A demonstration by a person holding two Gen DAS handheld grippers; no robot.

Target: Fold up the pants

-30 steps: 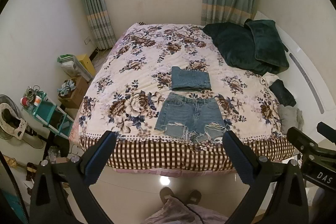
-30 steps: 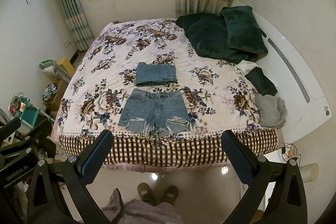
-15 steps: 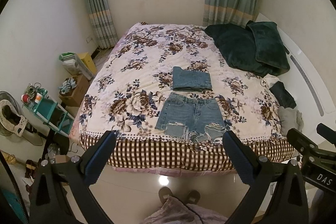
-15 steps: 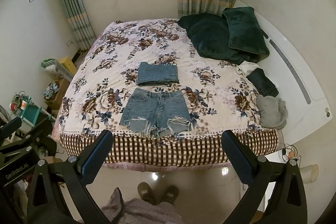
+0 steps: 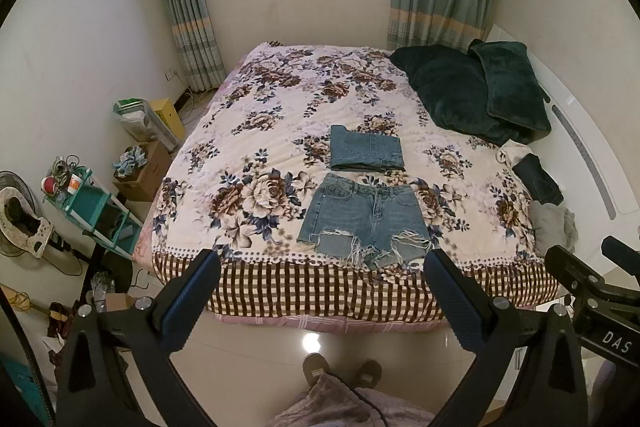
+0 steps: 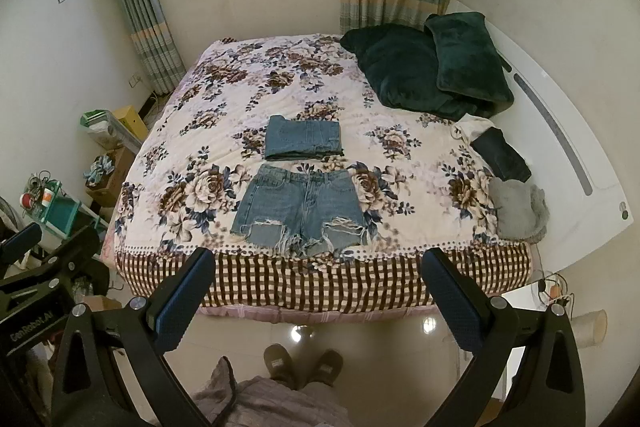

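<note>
Frayed blue denim shorts [image 5: 362, 219] lie flat near the foot edge of the floral bed [image 5: 256, 147], waistband toward the window; they also show in the right wrist view [image 6: 300, 213]. A folded denim garment [image 5: 366, 149] lies just beyond them, also seen in the right wrist view [image 6: 304, 138]. My left gripper [image 5: 320, 301] is open and empty, held above the floor short of the bed. My right gripper [image 6: 316, 297] is open and empty, level with it to the right.
Dark green pillows [image 5: 472, 95] and a small pile of dark and grey clothes [image 5: 548, 203] sit on the bed's right side by the white headboard [image 6: 560, 131]. A teal shelf [image 5: 92, 207], boxes and a fan crowd the floor at left. My slippers [image 6: 304, 365] stand on the tiled floor.
Both views have tilted up slightly, so the bed and shorts sit a little lower in the frames. The grippers stay open; the clothes have not moved.
</note>
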